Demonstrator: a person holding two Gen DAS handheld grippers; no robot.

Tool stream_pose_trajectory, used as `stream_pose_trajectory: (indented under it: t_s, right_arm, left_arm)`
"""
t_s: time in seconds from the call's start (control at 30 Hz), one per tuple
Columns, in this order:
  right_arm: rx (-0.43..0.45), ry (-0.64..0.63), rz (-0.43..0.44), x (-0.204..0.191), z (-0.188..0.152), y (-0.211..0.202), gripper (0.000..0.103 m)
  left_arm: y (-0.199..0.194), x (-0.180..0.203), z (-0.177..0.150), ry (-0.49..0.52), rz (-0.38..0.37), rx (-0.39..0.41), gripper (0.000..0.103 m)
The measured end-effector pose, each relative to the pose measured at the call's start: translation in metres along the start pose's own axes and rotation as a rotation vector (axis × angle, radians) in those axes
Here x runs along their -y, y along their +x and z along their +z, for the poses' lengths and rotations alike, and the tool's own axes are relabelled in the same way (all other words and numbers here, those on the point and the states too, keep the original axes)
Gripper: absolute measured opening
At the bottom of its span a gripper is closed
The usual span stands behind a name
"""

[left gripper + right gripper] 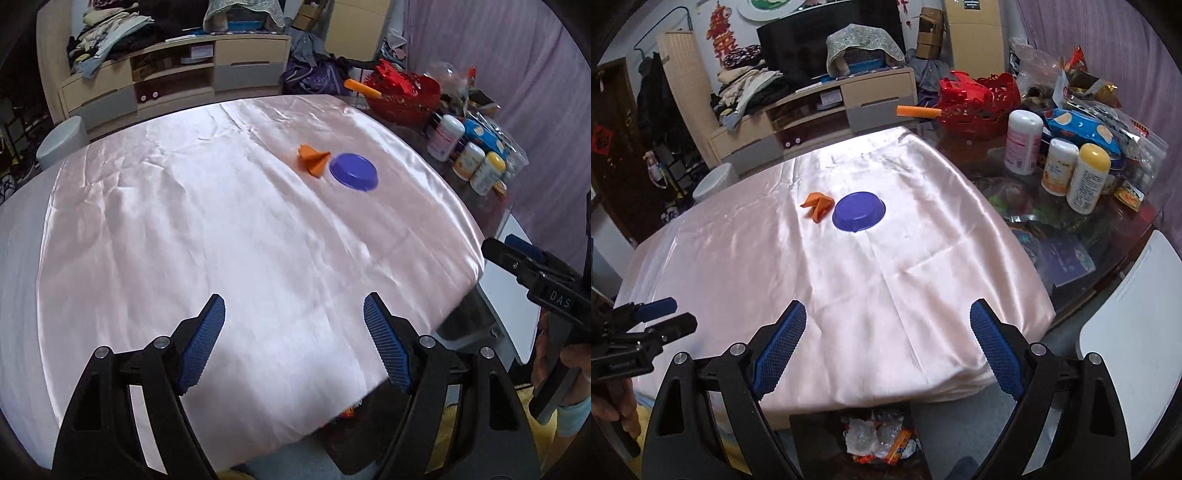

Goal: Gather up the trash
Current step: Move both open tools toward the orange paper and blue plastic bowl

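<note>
Satin-pink cloth [871, 280] covers most of the table, and on it, a little above centre in the right wrist view, lie the two pieces left to collect: a crumpled orange paper [818, 206] and, just to its right, an upturned purple plastic dish [859, 211]. At the bottom edge of that same view a dark bin [827, 435] already holds wrappers and clear plastic [879, 439] (so some of the collecting looks done). Both tools hang empty above the near edge of the cloth: the left gripper [293, 343] has its blue pads spread wide with nothing between them, and the right gripper [888, 349] likewise stands wide and bare. By my reading the step in hand is the turn toward the next piece. That calls for a reach up the frame to the orange paper, jaws straddling its folds before closing.
</note>
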State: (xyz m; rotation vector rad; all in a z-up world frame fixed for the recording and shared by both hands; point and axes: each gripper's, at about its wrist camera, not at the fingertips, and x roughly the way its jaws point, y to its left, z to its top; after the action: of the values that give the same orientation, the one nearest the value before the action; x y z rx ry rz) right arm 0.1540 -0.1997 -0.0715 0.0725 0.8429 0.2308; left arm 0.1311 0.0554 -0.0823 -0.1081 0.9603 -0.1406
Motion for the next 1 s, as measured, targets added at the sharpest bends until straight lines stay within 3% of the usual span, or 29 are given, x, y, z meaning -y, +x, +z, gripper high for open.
stream_pose_trajectory:
  t_s: [0.1,0.47,0.8,1.0]
  right_arm:
    - [-0.012,-0.007,0.006,-0.008,0.017,0.029,0.092]
    - [-0.094,-0.052,0.033,-0.037,0.046,0.141,0.090]
    - [-0.089,-0.091,0.008,-0.050,0.076,0.177,0.091]
    - [-0.106,-0.150,-0.052,-0.057,0.082,0.188,0.089]
  left_arm:
    - [0.010,-0.013,0.027,-0.007,0.038,0.013,0.084]
    - [0.069,-0.027,0.082,0.017,0.041,-0.031,0.085]
    - [0.094,-0.030,0.104,0.005,0.017,-0.031,0.086]
    - [0.101,-0.032,0.111,0.000,0.025,-0.026,0.086]
